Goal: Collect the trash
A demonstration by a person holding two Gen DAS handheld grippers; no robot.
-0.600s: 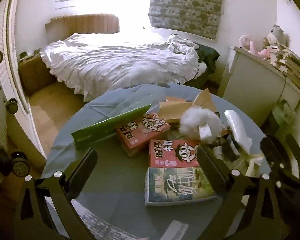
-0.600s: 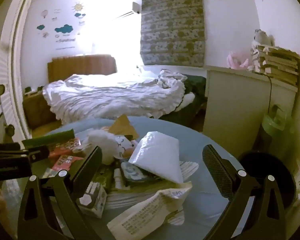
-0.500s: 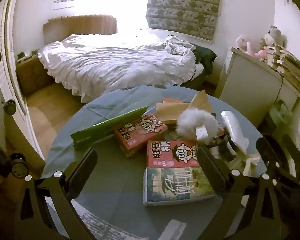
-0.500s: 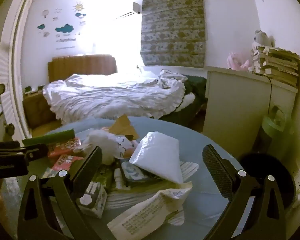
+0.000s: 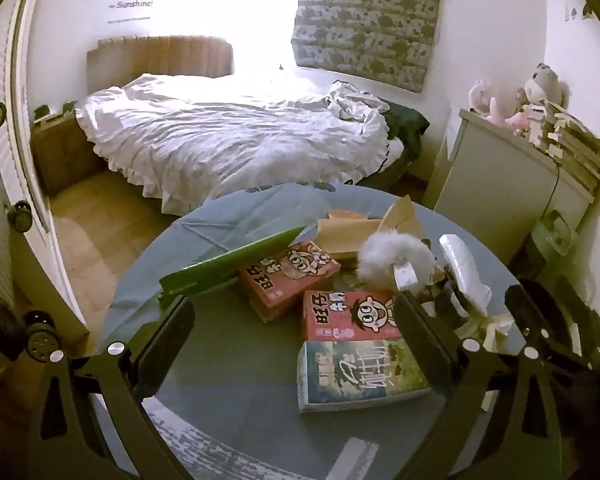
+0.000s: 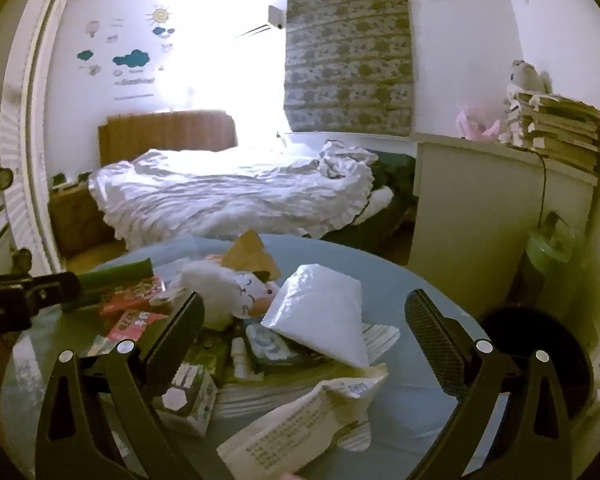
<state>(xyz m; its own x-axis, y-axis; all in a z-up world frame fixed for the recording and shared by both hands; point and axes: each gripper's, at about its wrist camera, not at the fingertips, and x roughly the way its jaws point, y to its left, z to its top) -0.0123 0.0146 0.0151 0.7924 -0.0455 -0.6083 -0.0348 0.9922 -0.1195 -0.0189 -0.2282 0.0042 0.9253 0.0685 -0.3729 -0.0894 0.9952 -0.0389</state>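
Your left gripper (image 5: 296,336) and right gripper (image 6: 304,332) wide, empty. Reaching step. Next: grab white bag (image 6: 320,316) at 12 o'clock.

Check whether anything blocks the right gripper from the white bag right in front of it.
Nothing visible does. The right gripper is open above the table, and the white bag lies on top of the pile, straight ahead between the fingers. A printed wrapper lies nearer but lower, under the path.

Left claw (image 5: 292,344) jaws wide apart, empty; right claw (image 6: 304,336) likewise, tilted down.
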